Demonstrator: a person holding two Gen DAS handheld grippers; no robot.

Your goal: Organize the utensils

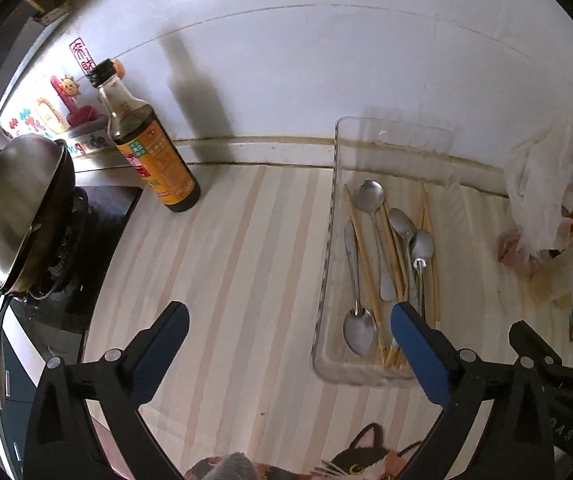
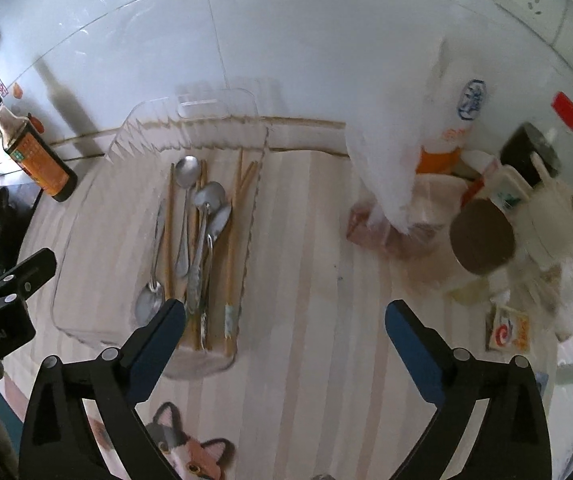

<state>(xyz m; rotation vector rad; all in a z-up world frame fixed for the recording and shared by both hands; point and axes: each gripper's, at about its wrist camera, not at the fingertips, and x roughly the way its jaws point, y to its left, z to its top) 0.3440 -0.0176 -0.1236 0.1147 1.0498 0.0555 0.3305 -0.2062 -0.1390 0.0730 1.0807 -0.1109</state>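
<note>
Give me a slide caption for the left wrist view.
Open left hand-held gripper above striped counter, beside clear tray of spoons and chopsticks.

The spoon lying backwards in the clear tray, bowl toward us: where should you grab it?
Probably by its thin handle, midway along, coming straight down from above. The spoon lies flat on the tray floor at the left edge of the pile, with a chopstick close on its right, so the hand-held gripper's fingers should straddle the handle crosswise.

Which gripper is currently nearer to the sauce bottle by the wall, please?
Left. The left gripper hangs open between the sauce bottle and the clear tray; the right gripper sits on the tray's far side from the bottle.
</note>
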